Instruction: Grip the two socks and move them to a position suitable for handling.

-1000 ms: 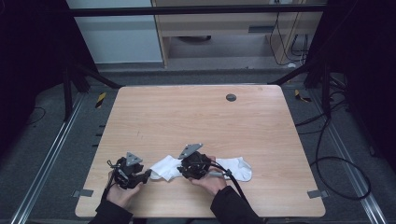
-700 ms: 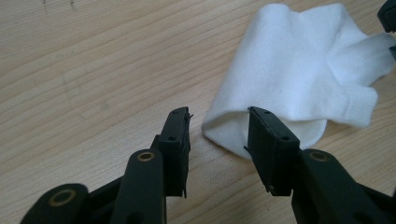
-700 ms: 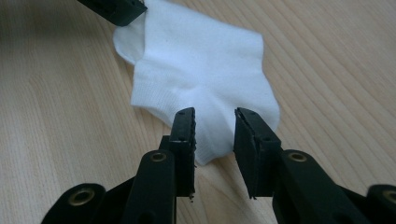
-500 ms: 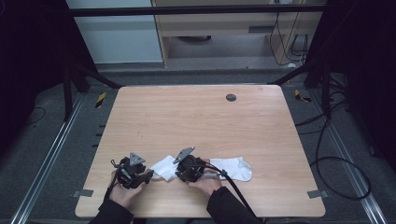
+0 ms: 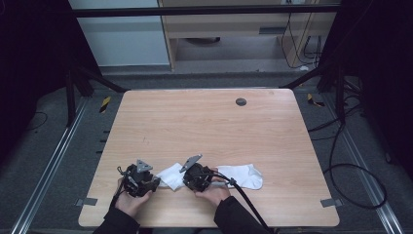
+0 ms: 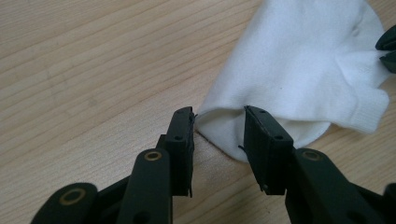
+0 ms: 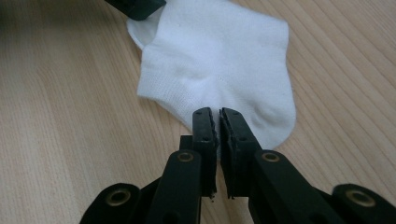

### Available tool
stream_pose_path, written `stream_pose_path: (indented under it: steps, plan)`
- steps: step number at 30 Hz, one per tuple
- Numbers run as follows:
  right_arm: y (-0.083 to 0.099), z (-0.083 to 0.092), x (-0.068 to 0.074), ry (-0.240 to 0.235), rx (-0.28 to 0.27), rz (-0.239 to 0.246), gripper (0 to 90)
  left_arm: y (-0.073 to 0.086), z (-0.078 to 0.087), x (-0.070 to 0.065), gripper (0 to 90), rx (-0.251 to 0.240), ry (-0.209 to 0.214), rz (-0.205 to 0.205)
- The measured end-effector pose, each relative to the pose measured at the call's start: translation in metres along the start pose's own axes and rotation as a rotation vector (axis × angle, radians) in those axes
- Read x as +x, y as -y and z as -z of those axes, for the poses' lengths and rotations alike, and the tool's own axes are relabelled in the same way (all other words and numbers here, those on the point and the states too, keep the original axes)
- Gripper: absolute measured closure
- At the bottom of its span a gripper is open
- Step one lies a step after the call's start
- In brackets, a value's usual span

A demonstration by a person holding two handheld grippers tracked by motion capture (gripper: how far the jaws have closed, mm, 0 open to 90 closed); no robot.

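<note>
Parted by a moderate gap, the jaws of the left gripper (image 6: 218, 142) frame the rounded edge of a white sock (image 6: 303, 79); the fabric sits between the two pads, with the right-hand pad against or just over it and the left-hand pad apart from it, so nothing is clamped there. Nearly closed, the jaws of the right gripper (image 7: 217, 140) pinch the near edge of the same sock (image 7: 219, 60), with only a thin slit left between the pads.

No container stands on the wooden table (image 5: 204, 126).

From the high view, that white sock (image 5: 171, 175) lies near the table's front edge, left of centre, between the left gripper (image 5: 155, 183) and the right gripper (image 5: 187, 183), each touching one end of it. A second white sock (image 5: 243, 175) lies flat just to the right of the right gripper, along the same front strip of the table. A small dark round disc (image 5: 240, 102) sits well apart from both socks, near the table's far edge.

The right hand (image 5: 214, 192) and the cable (image 5: 246, 202) cover the near end of the second sock. In the left gripper view, dark tips of the other gripper are cut off at the frame's right edge, touching the sock. In the right gripper view, a dark jaw is cut off at the top edge, over the sock's far end.
</note>
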State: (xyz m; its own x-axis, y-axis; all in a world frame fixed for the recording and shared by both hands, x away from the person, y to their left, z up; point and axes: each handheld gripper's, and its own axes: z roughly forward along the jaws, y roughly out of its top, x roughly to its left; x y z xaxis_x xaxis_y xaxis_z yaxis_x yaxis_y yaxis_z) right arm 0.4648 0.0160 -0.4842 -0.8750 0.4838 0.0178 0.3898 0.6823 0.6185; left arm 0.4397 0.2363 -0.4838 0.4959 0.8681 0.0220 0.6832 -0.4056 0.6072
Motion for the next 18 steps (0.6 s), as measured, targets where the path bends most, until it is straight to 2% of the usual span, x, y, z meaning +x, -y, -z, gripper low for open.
stream_pose_path:
  steps: [11, 18]
  plan:
    - [-0.004, 0.021, -0.004, -0.023, -0.137, -0.090, 85.1, -0.001, -0.001, -0.001, 68.1, 0.001, 0.005, -0.006]
    - [-0.005, 0.030, -0.006, -0.021, -0.196, -0.133, 85.2, -0.002, -0.001, -0.002, 77.7, 0.006, 0.023, -0.013]
